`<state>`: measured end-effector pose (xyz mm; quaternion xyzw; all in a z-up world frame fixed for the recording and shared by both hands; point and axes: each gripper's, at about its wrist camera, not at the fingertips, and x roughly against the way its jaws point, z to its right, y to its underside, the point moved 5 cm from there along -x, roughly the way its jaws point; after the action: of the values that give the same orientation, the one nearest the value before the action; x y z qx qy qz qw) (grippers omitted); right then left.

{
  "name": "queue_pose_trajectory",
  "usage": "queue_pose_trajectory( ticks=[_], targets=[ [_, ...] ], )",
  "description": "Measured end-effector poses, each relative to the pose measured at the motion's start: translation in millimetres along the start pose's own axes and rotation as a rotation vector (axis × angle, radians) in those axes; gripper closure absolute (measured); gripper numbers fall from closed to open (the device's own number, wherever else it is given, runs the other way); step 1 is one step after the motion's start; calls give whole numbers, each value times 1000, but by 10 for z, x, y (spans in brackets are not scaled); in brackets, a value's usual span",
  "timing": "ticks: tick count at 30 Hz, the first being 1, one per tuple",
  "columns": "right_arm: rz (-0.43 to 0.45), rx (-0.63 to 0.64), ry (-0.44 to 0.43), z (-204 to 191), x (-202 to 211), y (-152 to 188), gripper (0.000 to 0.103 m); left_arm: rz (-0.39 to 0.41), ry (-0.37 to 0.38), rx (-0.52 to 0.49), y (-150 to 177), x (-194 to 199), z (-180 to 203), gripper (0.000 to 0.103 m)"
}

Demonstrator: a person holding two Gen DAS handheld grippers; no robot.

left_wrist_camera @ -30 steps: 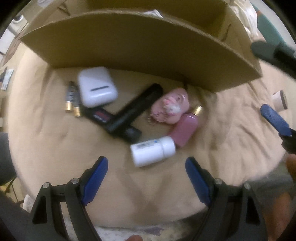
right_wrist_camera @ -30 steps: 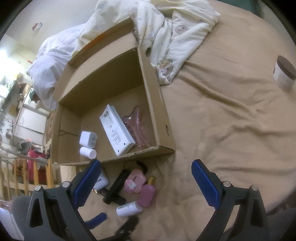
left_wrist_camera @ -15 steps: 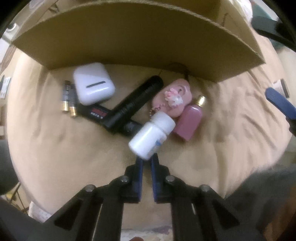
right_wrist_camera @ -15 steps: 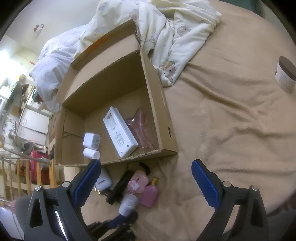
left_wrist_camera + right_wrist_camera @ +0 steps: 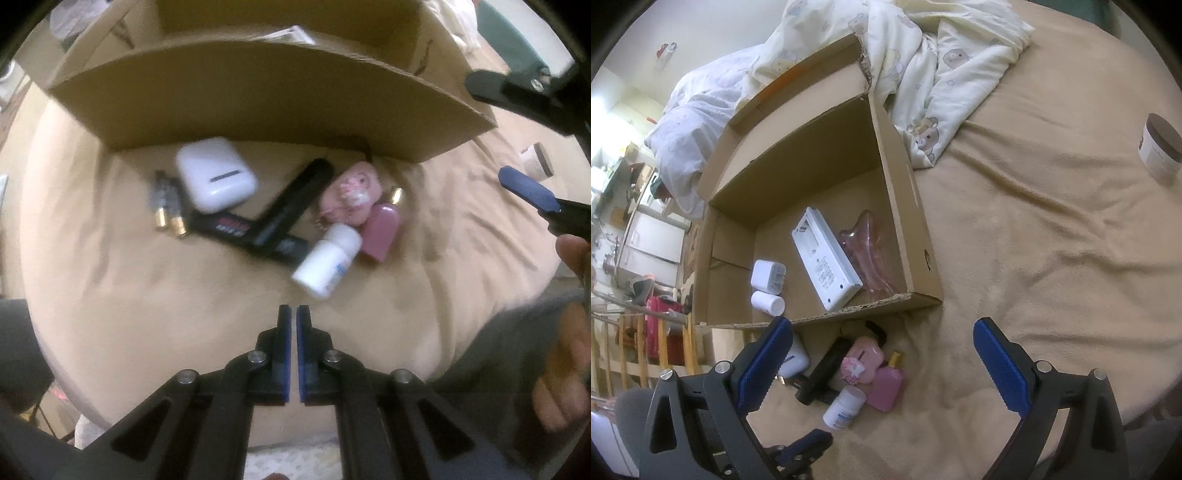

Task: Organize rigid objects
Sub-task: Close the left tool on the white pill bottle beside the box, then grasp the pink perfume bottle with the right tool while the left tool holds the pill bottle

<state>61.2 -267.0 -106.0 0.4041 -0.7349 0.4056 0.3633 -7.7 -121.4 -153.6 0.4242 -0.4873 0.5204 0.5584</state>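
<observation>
White bottle (image 5: 328, 260): it lies on its side on the tan blanket (image 5: 129, 295), outside the cardboard box (image 5: 258, 99), just in front of the box's near wall. Its cap end touches the pink bottle (image 5: 380, 233) and the pink charm (image 5: 351, 195). No gripper holds it.
Left gripper (image 5: 293, 314): the blue pads are pressed together with nothing between them. It points down at the blanket, a little nearer to the camera than the white bottle and apart from it.
Right gripper (image 5: 882, 362): the jaws stand wide open and are empty, above the same group of things in front of the box.
Other things in front of the box: a white case (image 5: 216, 173), two small batteries (image 5: 166, 206) and black sticks (image 5: 280, 214), all close together.
Inside the box: a white remote-like unit (image 5: 827, 266), a pink clear piece (image 5: 868, 254), a white adapter (image 5: 768, 277) and a small white cylinder (image 5: 768, 302).
Step in hand, as I judge: to take the white bottle and put it in the box.
How to do it well: open the left jaws first, come down straight over the body of the bottle, across its width and not along it, and close only when both pads are beside it. The round side can roll away.
Risk: a push may move the pink bottle too.
</observation>
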Motion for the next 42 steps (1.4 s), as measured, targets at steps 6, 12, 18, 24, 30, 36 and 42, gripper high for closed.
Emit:
queue_pose_trajectory(
  ticks=[6,12,18,24,30,36,42],
  targets=[
    [-1,2,-2,-19,-11,5,0,-3,35,44,26,16,-252,95],
    [-10,18,4,-54,-33,16,0,1,66,104,-67,3,-188,31],
    [-12,18,5,-66,-39,14,0,-21,65,106,-241,-112,112,44],
    [-8,2,-5,-23,-24,6,0,-69,-35,80,-312,-325,189,69],
    [-6,-3,-15,-13,-8,-4,0,-70,-38,14,-258,-314,200,75],
    [-19,12,-8,-33,-28,12,0,-89,-19,-21,-76,-221,46,76],
    [-46,24,22,-30,-85,64,0,-97,-22,-65,68,-110,-155,76]
  ],
)
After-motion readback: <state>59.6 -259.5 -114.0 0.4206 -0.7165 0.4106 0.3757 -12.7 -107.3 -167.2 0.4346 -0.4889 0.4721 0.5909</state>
